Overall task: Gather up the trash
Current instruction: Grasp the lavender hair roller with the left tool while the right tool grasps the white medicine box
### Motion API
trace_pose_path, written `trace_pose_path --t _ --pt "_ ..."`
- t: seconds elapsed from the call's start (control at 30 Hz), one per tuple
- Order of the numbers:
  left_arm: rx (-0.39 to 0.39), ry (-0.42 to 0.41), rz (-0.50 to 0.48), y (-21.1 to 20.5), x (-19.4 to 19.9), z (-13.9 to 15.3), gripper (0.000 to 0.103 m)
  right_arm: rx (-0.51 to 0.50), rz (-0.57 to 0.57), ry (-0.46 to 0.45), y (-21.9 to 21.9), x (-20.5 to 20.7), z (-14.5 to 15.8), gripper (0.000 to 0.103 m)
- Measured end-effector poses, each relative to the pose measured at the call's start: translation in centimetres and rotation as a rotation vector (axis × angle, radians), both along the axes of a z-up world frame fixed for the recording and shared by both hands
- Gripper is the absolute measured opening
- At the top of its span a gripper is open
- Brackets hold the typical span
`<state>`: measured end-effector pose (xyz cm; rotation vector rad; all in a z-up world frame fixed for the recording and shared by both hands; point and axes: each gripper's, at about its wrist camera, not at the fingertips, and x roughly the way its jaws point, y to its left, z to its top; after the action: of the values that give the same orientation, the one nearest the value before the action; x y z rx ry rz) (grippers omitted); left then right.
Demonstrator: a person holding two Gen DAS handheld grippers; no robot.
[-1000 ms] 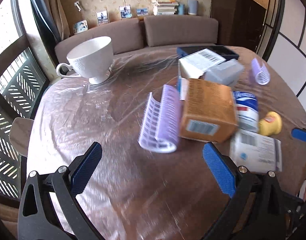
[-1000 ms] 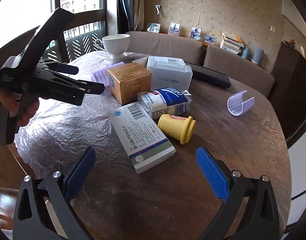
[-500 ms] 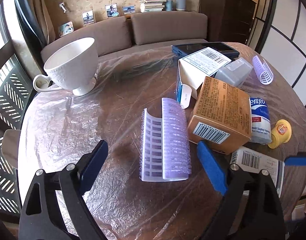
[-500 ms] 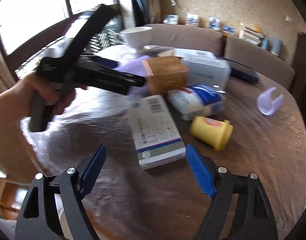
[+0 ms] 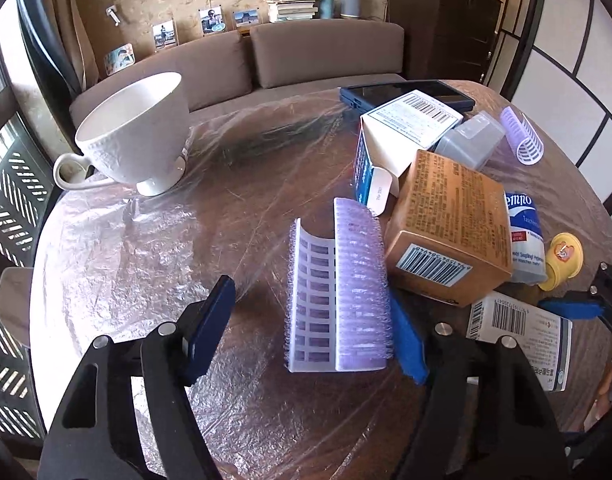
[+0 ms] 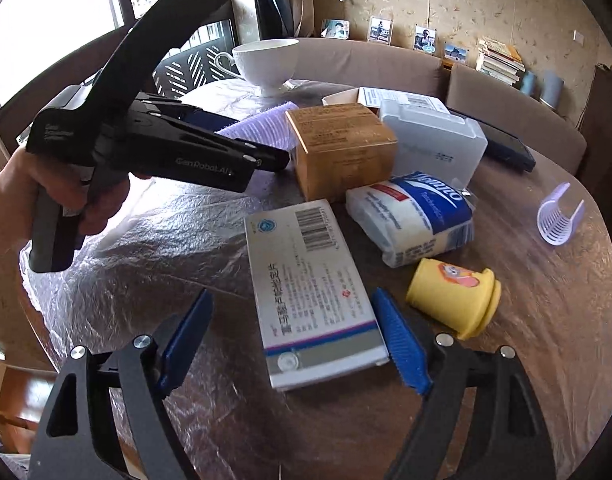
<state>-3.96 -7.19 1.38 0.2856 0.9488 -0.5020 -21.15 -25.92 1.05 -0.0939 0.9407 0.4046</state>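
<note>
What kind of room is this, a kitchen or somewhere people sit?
Most likely a home living or dining room. A brown sofa curves behind the round table, small framed photos and stacked books line the ledge above it, and a white teacup stands on the table.

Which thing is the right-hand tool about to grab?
On the round table, look at the near end of the clutter. The flat white medicine box lies between the open right gripper pads, beside a yellow cup; its barcode and blue stripe set it apart.
</note>
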Motion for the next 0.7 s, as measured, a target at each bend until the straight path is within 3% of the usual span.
trace_pose_path --t 0.1,0.13,0.2,0.7 --pt "-0.004 0.0 -0.004 0.2 -0.2 0.1 0.056 -0.024 -0.008 -0.013 0.1 0.1 0.1 0.063" --pt "0.004 -0.006 0.001 0.2 -0.3 0.2 0.052 -0.023 -0.012 -0.015 0.0 0.0 0.2 0.054" --pt "0.003 -0.003 0.001 0.2 -0.6 0.2 0.044 0.009 -0.022 -0.004 -0.4 0.1 0.2 0.052" --pt "-0.067 -0.004 0.107 1.7 -3.5 1.8 0.044 0.142 -0.092 0.026 -2.6 -2.1 1.4 0.051"
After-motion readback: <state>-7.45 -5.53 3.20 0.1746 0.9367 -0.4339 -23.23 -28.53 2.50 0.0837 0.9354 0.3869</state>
